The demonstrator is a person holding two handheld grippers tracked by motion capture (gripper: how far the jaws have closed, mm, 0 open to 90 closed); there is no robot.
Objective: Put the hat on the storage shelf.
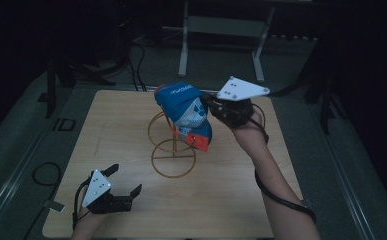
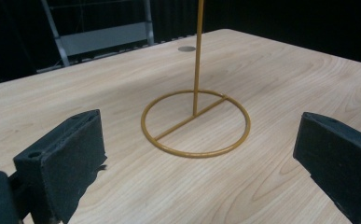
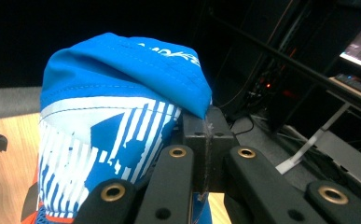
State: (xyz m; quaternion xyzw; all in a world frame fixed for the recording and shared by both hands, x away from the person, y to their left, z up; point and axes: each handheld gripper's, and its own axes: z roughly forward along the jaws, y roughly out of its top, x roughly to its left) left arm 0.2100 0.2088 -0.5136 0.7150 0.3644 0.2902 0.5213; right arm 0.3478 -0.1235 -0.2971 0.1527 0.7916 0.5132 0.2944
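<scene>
Nearest the high camera, the left gripper (image 1: pixel 123 181) rests low on the near-left of the table (image 1: pixel 231 210), jaws spread wide and holding nothing; in the left gripper view its two black pads frame the round base of the gold wire stand (image 2: pixel 196 123), with bare wood between. Up at the far side, the right gripper (image 1: pixel 212 102) has its jaws clamped tight on the edge of a blue-and-white cap (image 1: pixel 185 112), and in the right gripper view the fabric (image 3: pixel 122 102) bulges just beyond the pinched jaws. The cap hangs over the stand's upper ring (image 1: pixel 163 127), orange trim drooping toward the base ring. The job looks like hanging or lifting the cap at that ring, so the smart play is a slow, level move, keeping the crown centred over the post so cloth doesn't snag the thin wire. That stand looks light and could tip; the idle left gripper has a clear run in to steady the base. Plenty of open wood near and right, but the far edge of the table sits close behind the right hand, so swing inward.
</scene>
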